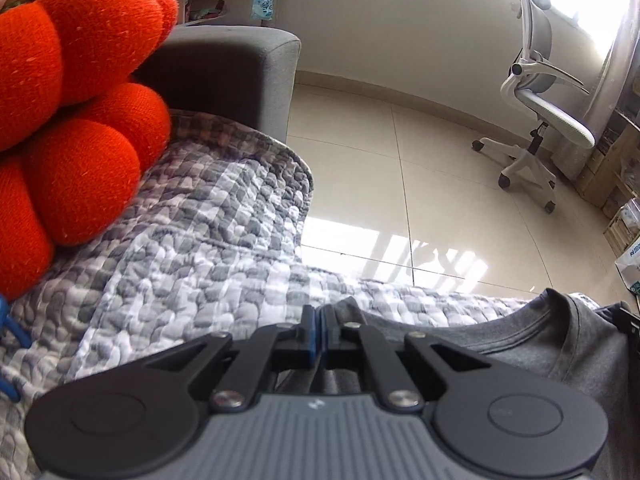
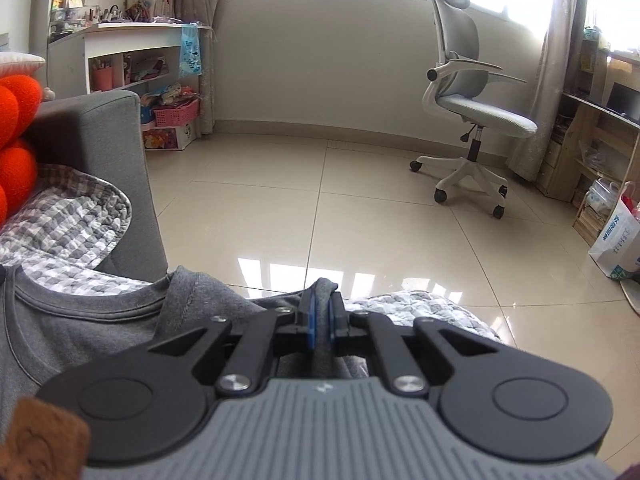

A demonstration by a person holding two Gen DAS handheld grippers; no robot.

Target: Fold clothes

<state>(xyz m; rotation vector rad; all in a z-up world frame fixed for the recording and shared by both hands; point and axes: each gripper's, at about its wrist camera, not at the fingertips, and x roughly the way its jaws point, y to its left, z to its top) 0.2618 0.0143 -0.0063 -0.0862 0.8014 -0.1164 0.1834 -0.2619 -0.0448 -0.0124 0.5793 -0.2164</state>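
From the left wrist, the left claw [image 1: 319,330] is pinched tight on a thin edge of the grey T-shirt [image 1: 520,340], which lies on the checked quilt [image 1: 192,240]; so little fabric could slip free.

From the right wrist, the right claw [image 2: 320,316] clamps a thicker bunch of shirt near the collar [image 2: 80,300]; uneven pulling could skew the fold.

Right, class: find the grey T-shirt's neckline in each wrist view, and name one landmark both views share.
Left wrist view: the T-shirt neckline sits lower right, beside the left gripper.
Right wrist view: the neckline sits lower left, left of the right gripper.
Shared landmark: the white office chair.
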